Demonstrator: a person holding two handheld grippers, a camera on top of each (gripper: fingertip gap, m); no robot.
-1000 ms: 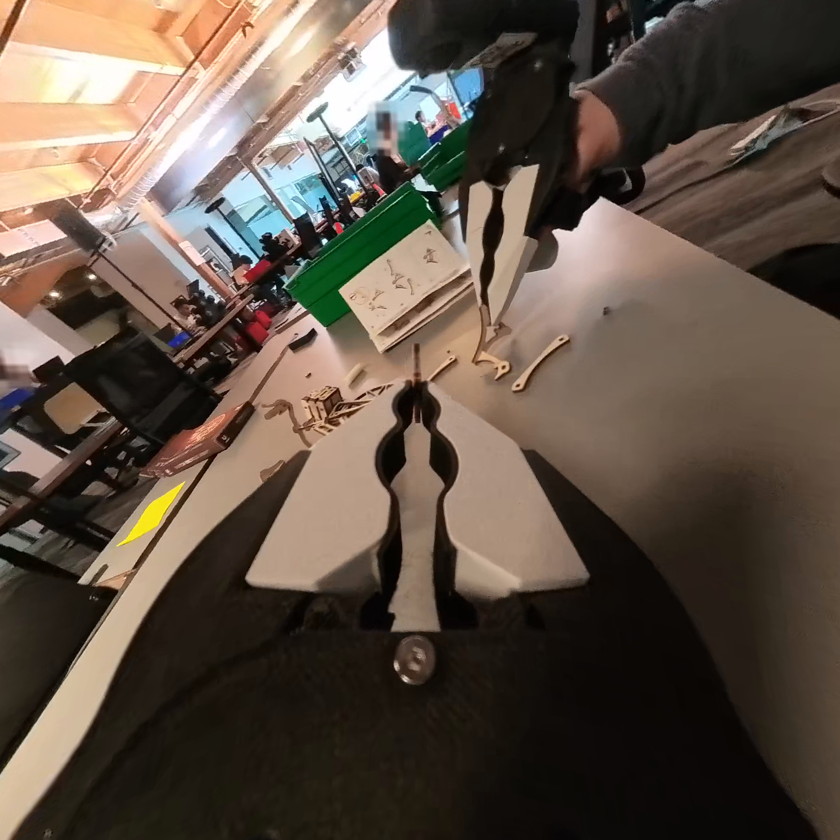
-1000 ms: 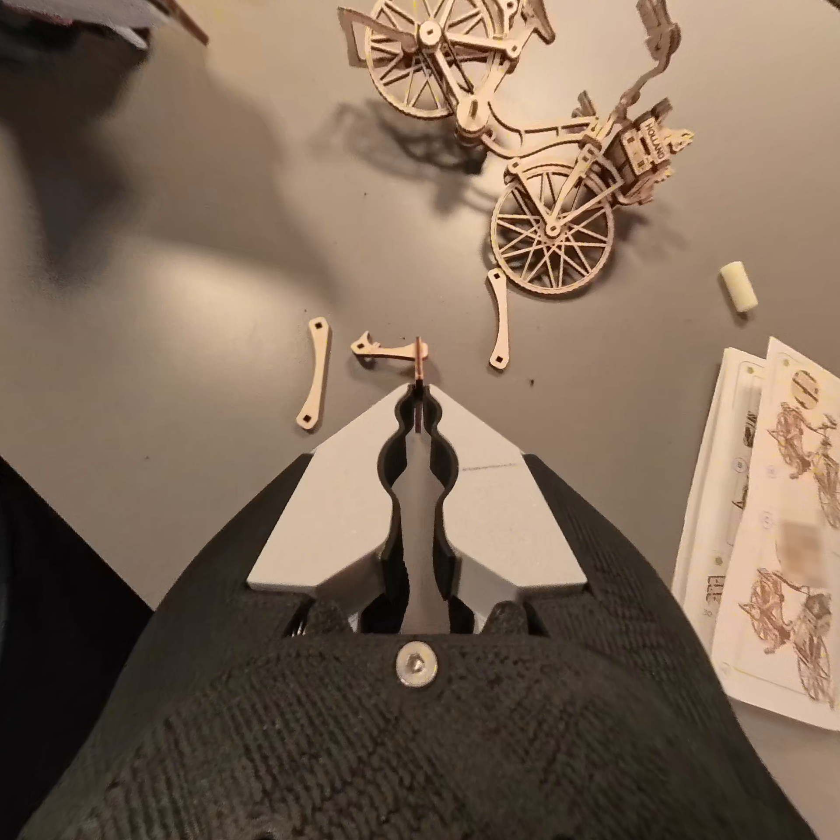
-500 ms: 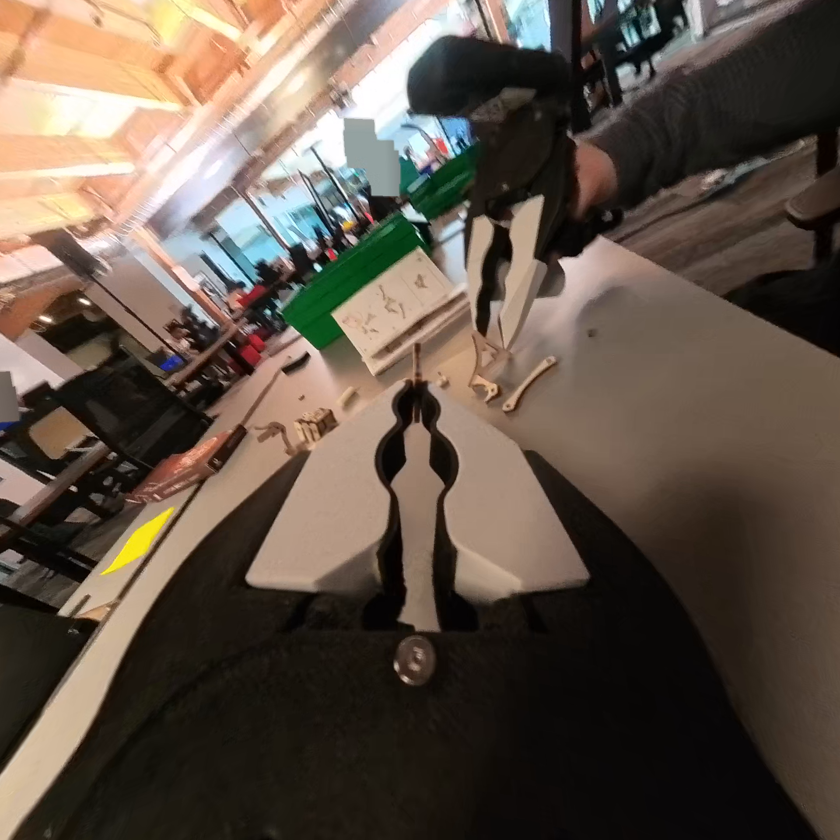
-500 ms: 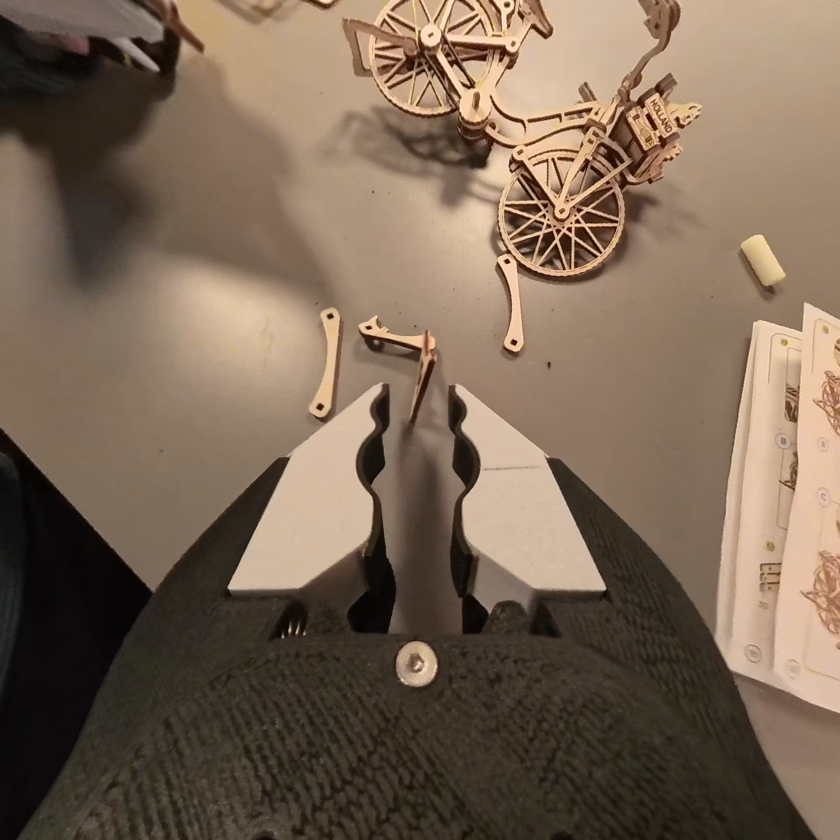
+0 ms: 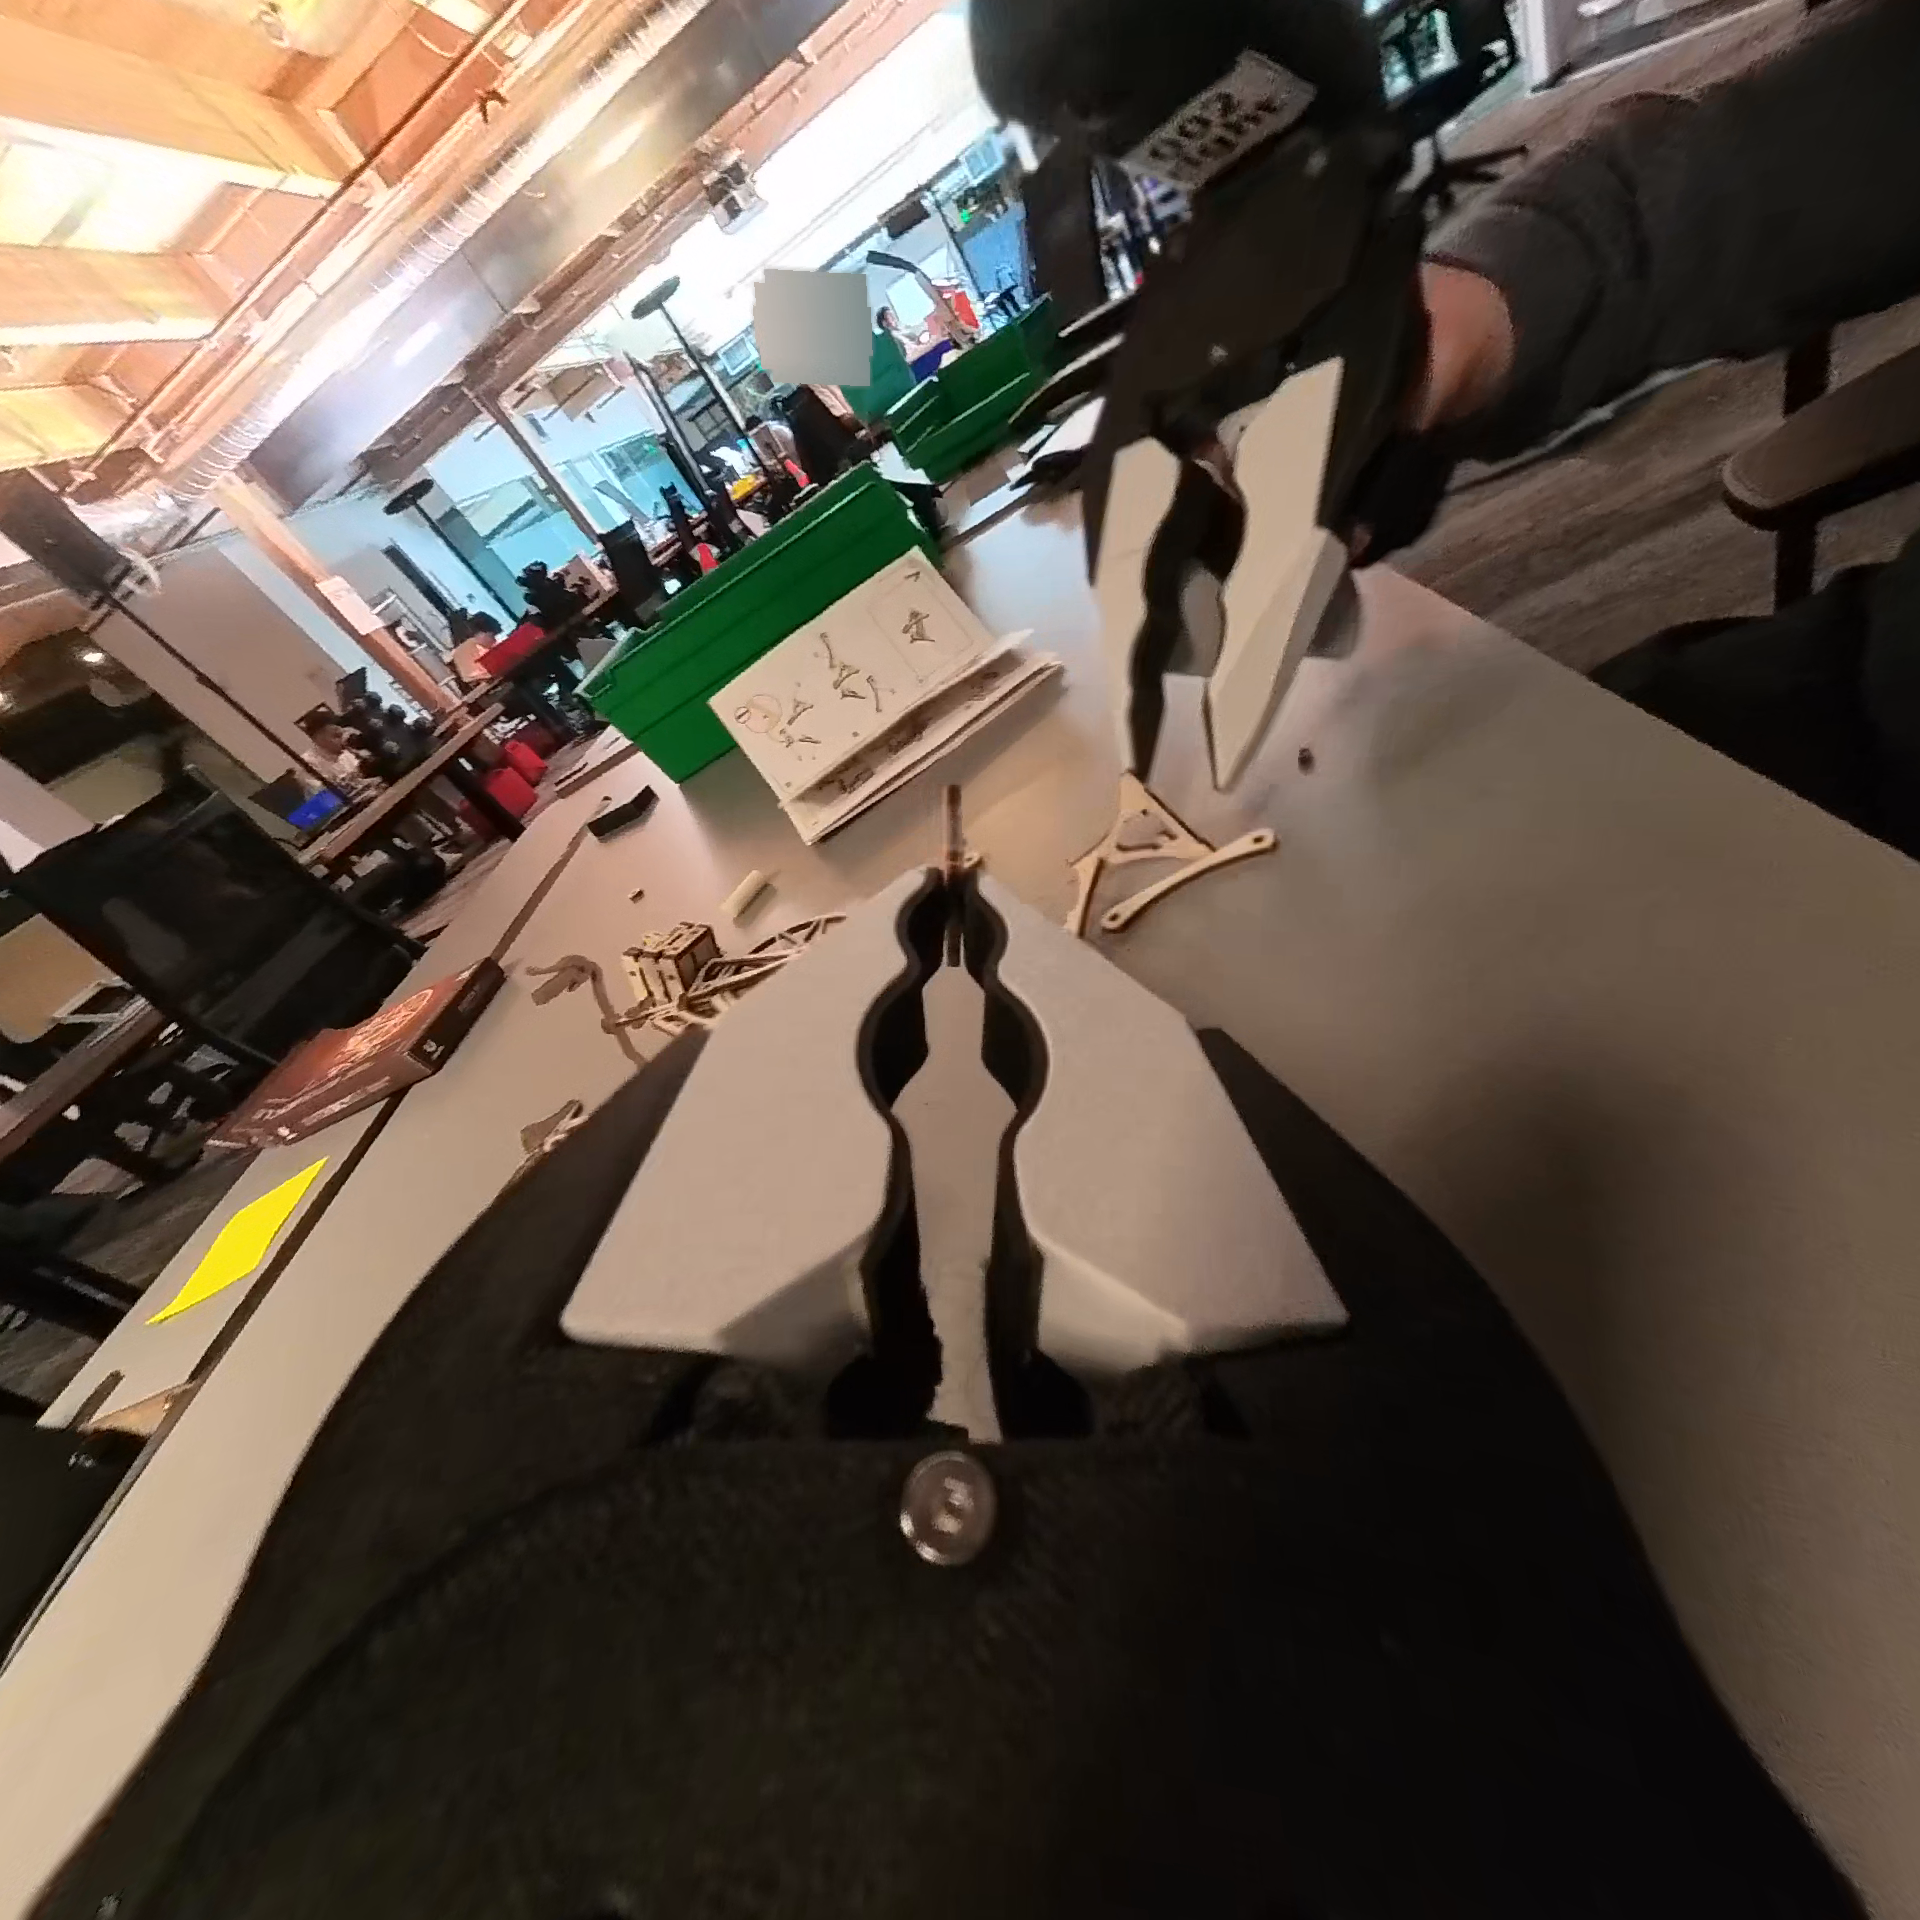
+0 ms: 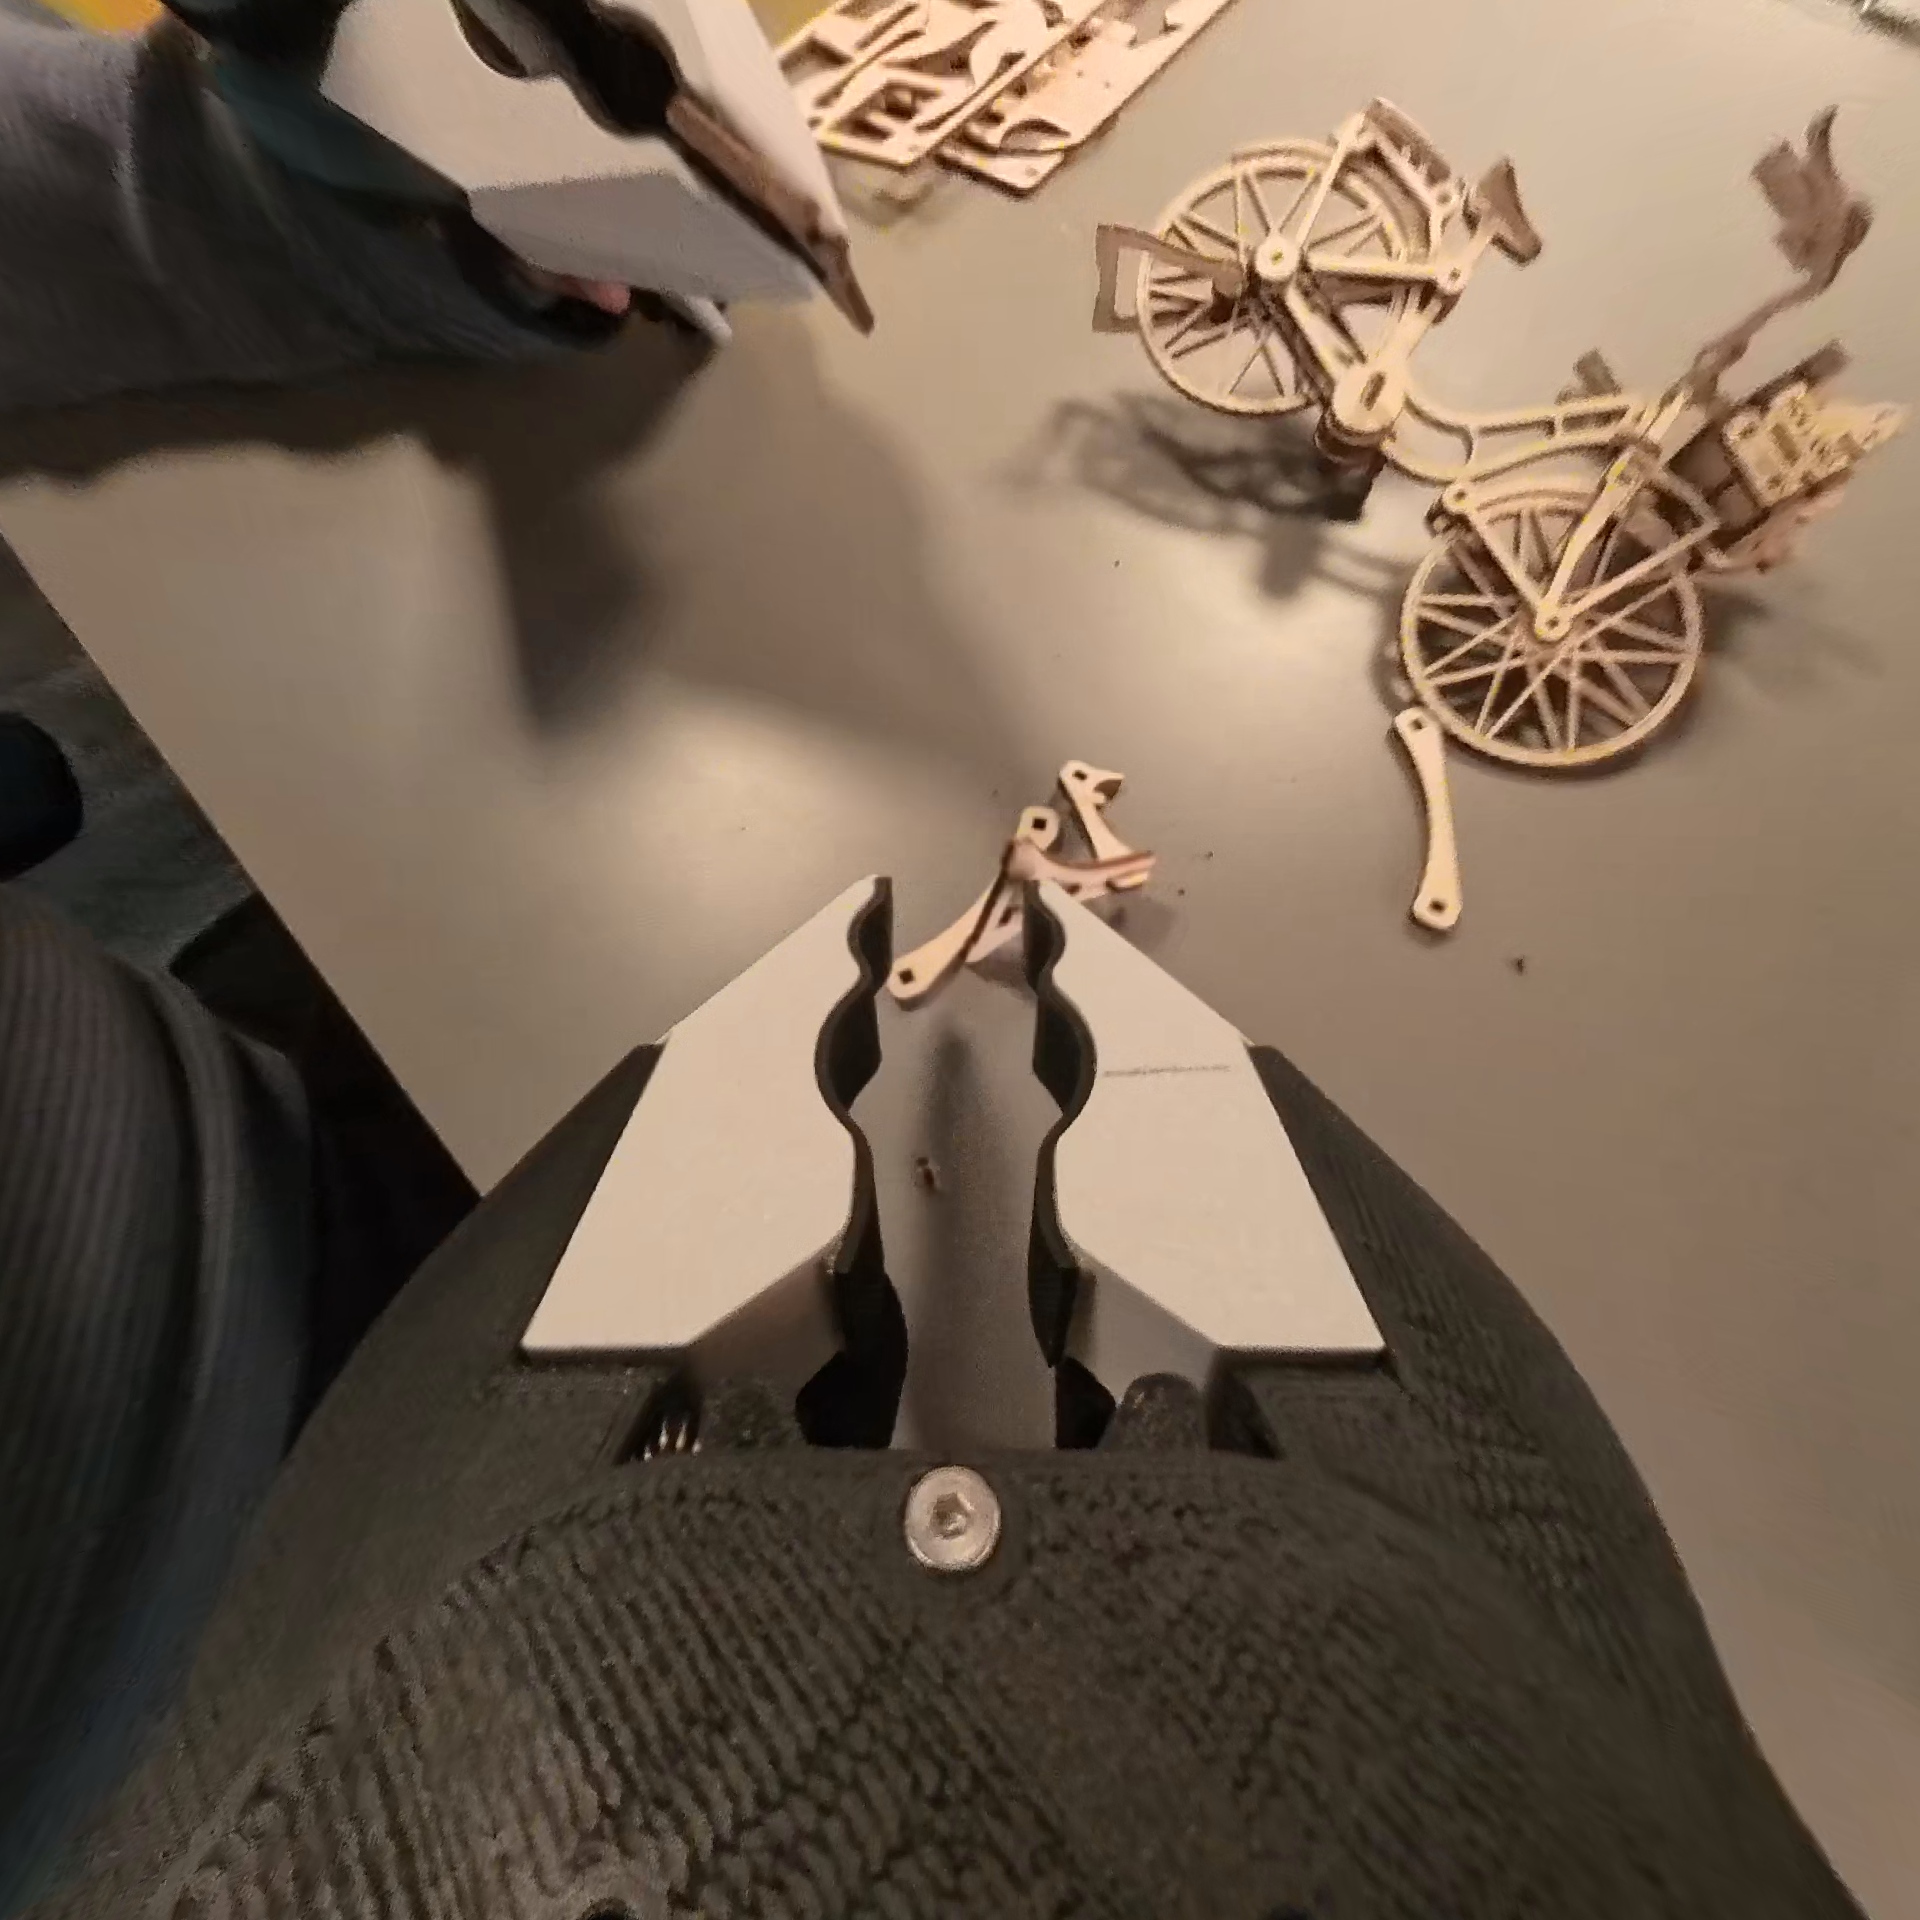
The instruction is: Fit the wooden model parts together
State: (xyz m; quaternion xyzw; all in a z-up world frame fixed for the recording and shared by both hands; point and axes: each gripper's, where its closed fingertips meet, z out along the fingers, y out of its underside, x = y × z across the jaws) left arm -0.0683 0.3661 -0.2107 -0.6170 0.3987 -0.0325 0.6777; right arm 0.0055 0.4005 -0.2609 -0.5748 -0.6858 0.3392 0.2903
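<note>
My left gripper [image 5: 953, 920] is shut on a thin wooden strip [image 5: 951, 831] that sticks out past its tips; in the right wrist view it [image 6: 805, 234] hovers at the upper left with the strip [image 6: 844, 291] pointing down. My right gripper [image 6: 958, 904] is open and empty, just above the table, and it also shows in the left wrist view [image 5: 1184, 764]. A small heap of loose wooden parts [image 6: 1023, 873] lies at its tips, also seen in the left wrist view [image 5: 1143, 857]. The part-built wooden bicycle [image 6: 1455, 447] lies on its side at the right.
A loose wooden lever [image 6: 1432, 826] lies beside the bicycle's wheel. Cut-out wooden sheets [image 6: 966, 94] lie at the far edge. An instruction booklet [image 5: 883, 691], green bins [image 5: 769, 623] and a brown box [image 5: 364, 1060] sit on the grey table [image 5: 1507, 1039].
My right gripper has opened and let go of its small wooden part, which now lies on the other loose parts. My left gripper has kept its strip and come closer.
</note>
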